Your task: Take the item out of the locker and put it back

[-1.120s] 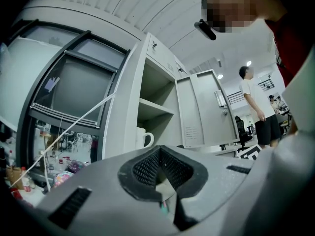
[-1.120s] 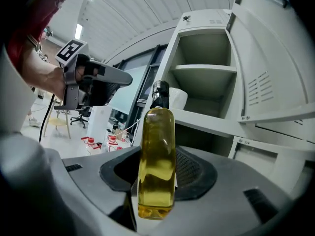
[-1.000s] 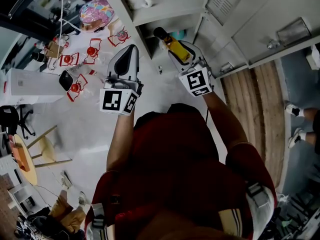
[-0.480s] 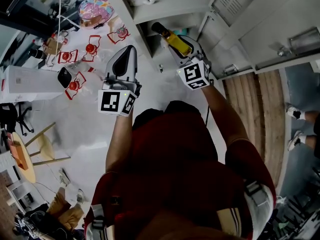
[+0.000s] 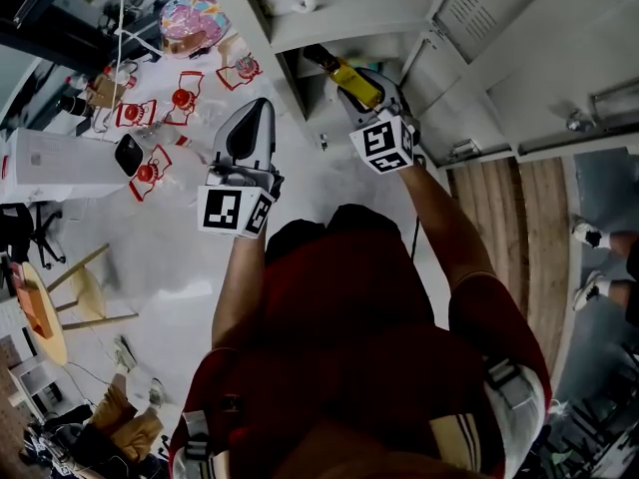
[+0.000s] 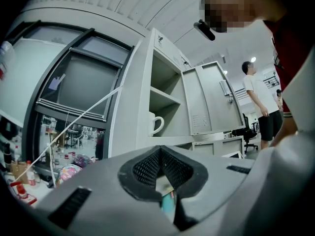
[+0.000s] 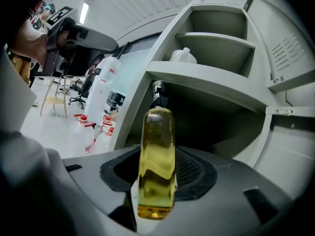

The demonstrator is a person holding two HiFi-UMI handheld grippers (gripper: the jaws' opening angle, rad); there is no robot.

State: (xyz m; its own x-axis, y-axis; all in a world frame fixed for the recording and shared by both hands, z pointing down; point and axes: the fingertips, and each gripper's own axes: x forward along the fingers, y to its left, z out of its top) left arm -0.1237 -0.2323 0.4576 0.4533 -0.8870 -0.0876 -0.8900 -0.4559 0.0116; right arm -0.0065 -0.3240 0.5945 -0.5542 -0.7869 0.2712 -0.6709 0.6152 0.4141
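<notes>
Grey locker point(image 5: 339, 18): lower bay dark inside, contents hard to make out. Right gripper point(image 5: 361, 90) clamps yellow bottle point(image 7: 157, 151) near its base at bay's mouth; long axis runs along jaws, neck pointing into bay, cap dim. Left gripper point(image 5: 256, 113) closed, empty.
</notes>
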